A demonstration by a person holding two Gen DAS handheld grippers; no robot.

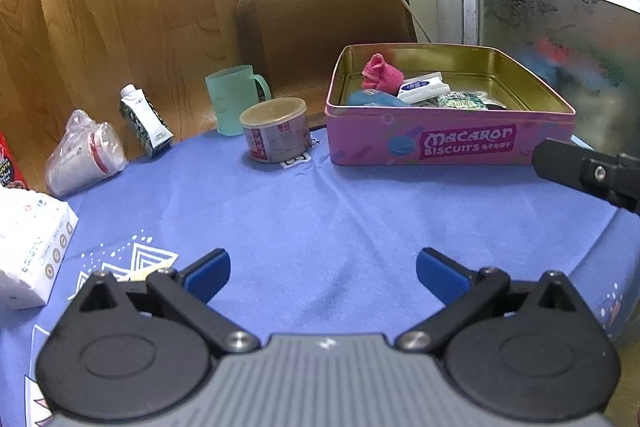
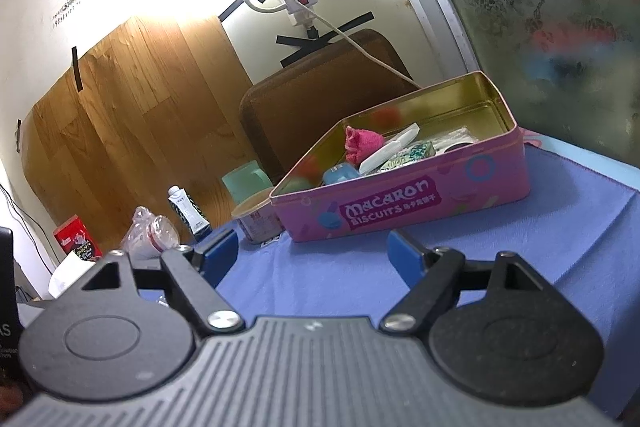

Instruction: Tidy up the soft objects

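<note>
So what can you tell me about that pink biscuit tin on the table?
The pink Macaron Biscuits tin is a shallow rectangular metal box, lid off, gold inside. It sits flat on the blue tablecloth, right of a small round can. Inside lie a pink cloth bundle, something light blue, a white packet and a green-patterned packet. Neither gripper touches it.
</note>
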